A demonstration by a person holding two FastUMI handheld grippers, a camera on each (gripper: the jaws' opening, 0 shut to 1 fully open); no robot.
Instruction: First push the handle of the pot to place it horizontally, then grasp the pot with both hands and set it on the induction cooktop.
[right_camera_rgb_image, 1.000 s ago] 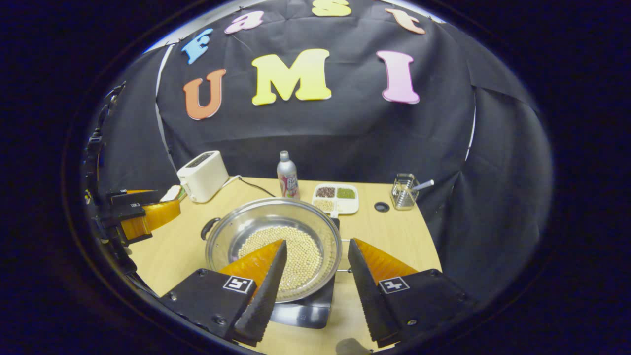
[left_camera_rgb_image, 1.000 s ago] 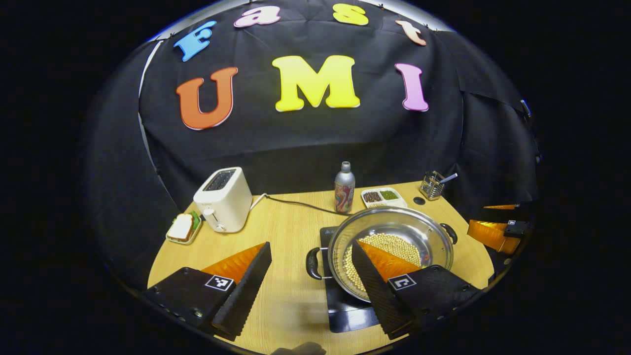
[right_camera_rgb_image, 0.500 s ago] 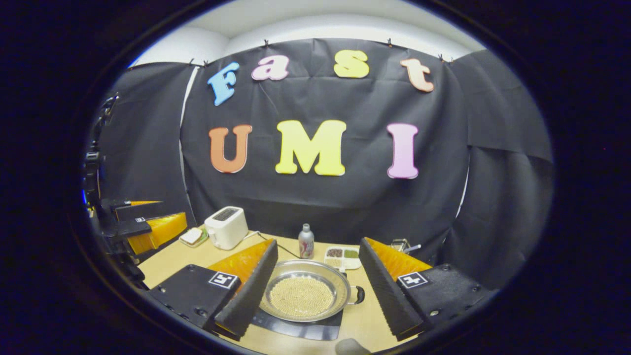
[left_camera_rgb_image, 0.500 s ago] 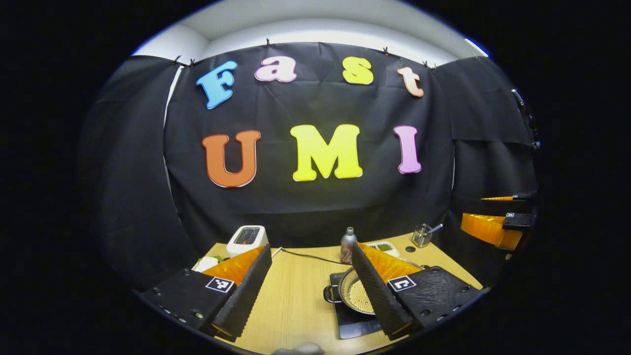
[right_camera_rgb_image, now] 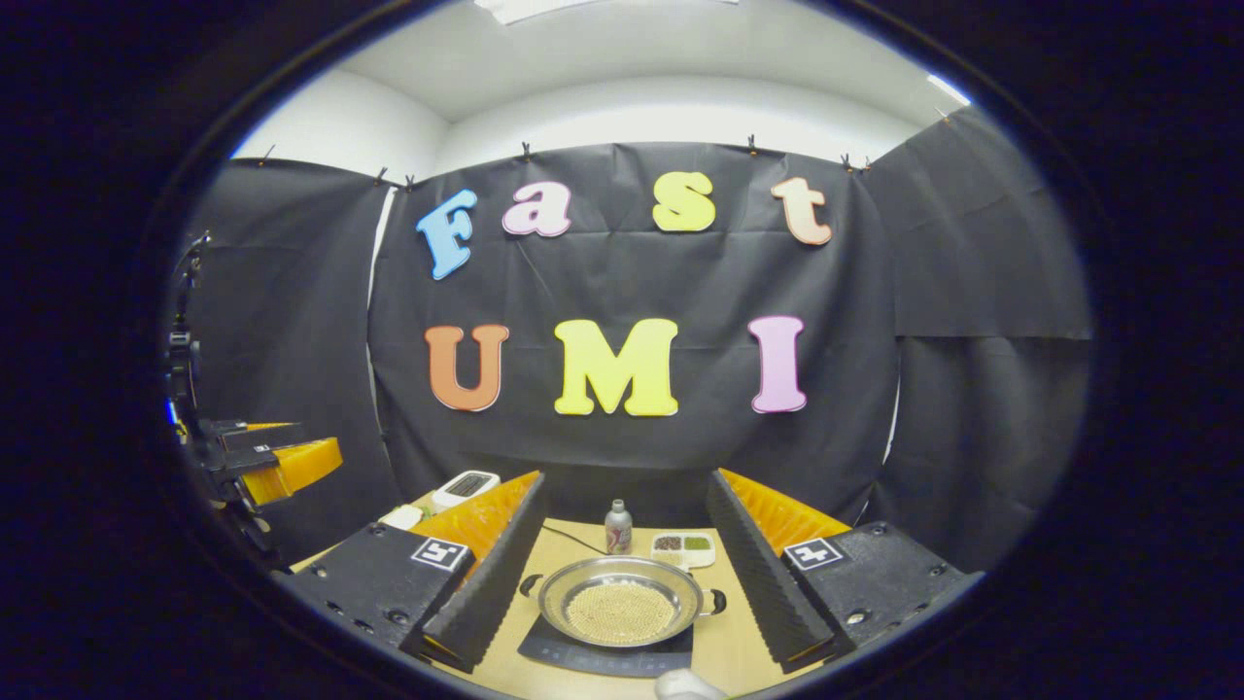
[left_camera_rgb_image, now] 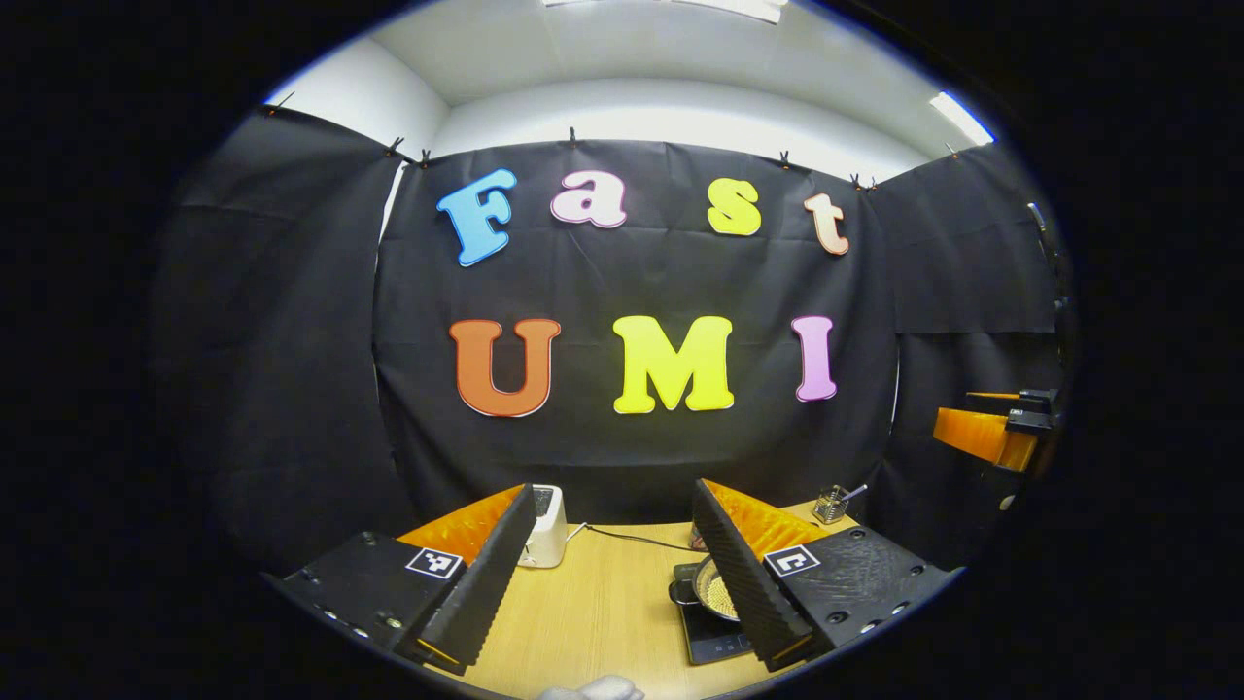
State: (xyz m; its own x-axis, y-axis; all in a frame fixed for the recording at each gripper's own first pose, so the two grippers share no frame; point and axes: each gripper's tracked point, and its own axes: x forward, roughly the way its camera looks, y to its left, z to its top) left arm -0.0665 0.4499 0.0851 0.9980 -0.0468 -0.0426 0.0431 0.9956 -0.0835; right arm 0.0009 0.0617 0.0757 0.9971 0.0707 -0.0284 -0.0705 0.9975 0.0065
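Note:
A steel pot [right_camera_rgb_image: 620,605] holding pale beans sits on the black induction cooktop [right_camera_rgb_image: 583,656], its two dark handles pointing left and right. In the left gripper view the pot [left_camera_rgb_image: 712,591] shows partly behind a finger, on the cooktop [left_camera_rgb_image: 708,637]. My right gripper [right_camera_rgb_image: 622,554] is open, held well back from and above the pot, which lies between its fingers. My left gripper [left_camera_rgb_image: 612,554] is open too, with nothing between its fingers, the pot off to its right. The left gripper [right_camera_rgb_image: 277,462] also shows at the left edge of the right gripper view, and the right gripper [left_camera_rgb_image: 991,433] at the right edge of the left gripper view.
On the wooden table [left_camera_rgb_image: 603,612] stand a white toaster [left_camera_rgb_image: 546,525] with its cord, a wire holder [left_camera_rgb_image: 831,504], a bottle [right_camera_rgb_image: 617,527] and a divided tray of grains [right_camera_rgb_image: 683,548]. The toaster [right_camera_rgb_image: 465,486] sits at the back left.
Both grippers have pulled back and up from the pot, which now looks small and far. The pot stays on the cooktop. Both grippers remain open.

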